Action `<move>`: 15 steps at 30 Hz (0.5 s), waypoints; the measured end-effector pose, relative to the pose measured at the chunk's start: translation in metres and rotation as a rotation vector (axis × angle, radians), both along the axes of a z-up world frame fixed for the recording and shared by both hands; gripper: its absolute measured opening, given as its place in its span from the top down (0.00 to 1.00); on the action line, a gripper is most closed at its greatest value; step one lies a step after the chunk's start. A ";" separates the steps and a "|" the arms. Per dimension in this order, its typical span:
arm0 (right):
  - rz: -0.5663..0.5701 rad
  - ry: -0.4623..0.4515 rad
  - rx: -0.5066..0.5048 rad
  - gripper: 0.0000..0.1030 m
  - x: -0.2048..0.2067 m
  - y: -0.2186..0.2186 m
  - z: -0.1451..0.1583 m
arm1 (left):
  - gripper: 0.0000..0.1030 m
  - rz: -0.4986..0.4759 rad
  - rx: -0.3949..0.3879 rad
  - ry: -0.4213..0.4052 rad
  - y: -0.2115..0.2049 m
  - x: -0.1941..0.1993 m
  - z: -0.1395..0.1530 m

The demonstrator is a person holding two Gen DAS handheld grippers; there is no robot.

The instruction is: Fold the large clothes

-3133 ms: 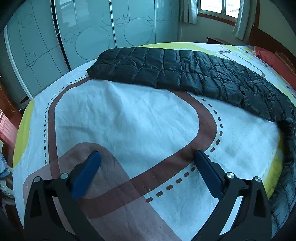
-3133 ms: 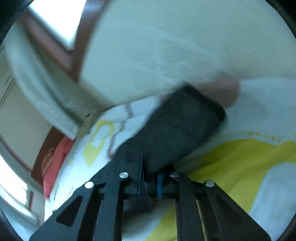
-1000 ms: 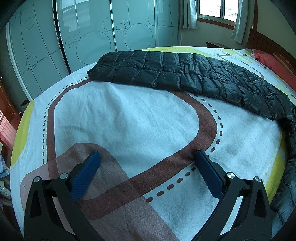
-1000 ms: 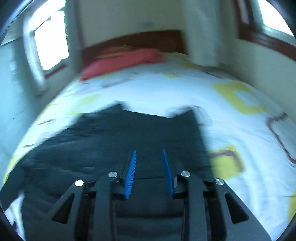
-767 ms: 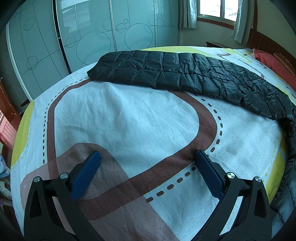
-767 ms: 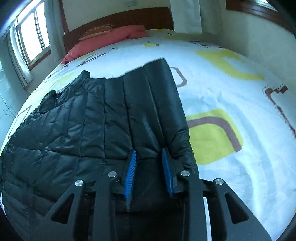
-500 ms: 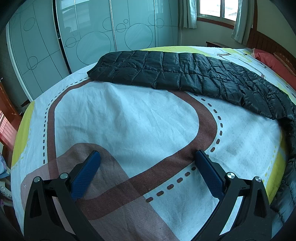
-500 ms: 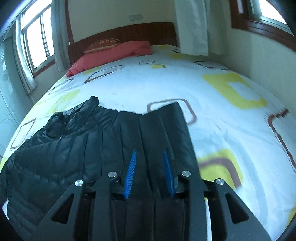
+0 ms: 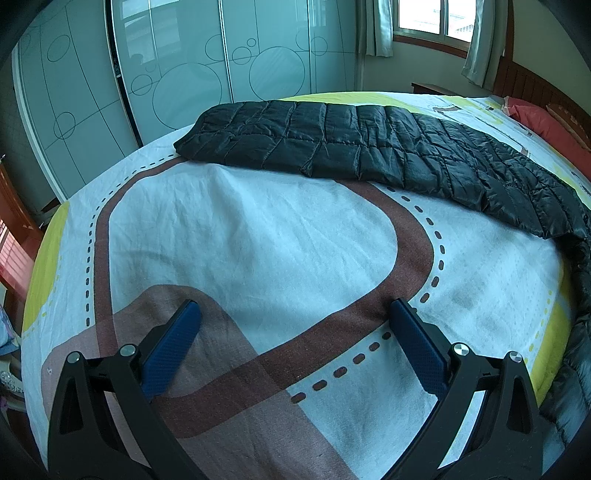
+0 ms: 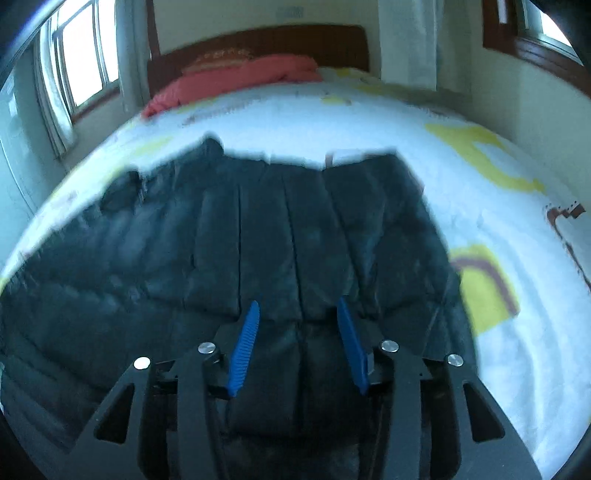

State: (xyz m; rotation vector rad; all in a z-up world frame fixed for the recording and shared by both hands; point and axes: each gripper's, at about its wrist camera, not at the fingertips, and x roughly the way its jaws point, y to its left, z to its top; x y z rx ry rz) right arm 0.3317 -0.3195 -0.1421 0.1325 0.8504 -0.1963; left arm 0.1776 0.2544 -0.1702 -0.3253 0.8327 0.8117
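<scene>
A black quilted down jacket lies spread across the far side of the bed, its near part flat under my right gripper. That gripper hangs low over the jacket with its jaws opening. The fabric lies beneath and between the blue pads, which do not press on it. The right wrist view is blurred. My left gripper is wide open over the bare patterned sheet, well short of the jacket, with nothing between its fingers.
Red pillows and a wooden headboard are at the bed's head. Frosted sliding wardrobe doors stand beyond the bed's far edge. Windows with curtains are behind. Bare sheet lies right of the jacket.
My right gripper let go of the black fabric it held, spread its jaws wider and sank closer to the jacket. The left gripper stayed put.
</scene>
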 end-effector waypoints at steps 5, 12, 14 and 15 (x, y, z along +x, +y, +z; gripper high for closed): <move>0.012 0.002 -0.042 0.48 0.004 0.008 -0.003 | 0.02 -0.003 -0.037 -0.003 0.006 0.000 0.002; 0.008 -0.010 -0.045 0.47 0.004 0.009 -0.006 | 0.02 -0.028 -0.134 -0.063 0.030 0.003 0.012; 0.007 -0.014 -0.051 0.47 0.002 0.011 -0.006 | 0.02 -0.025 -0.174 -0.125 0.051 0.007 0.016; 0.006 -0.015 -0.050 0.47 0.002 0.011 -0.007 | 0.02 -0.013 -0.197 -0.155 0.064 0.009 0.016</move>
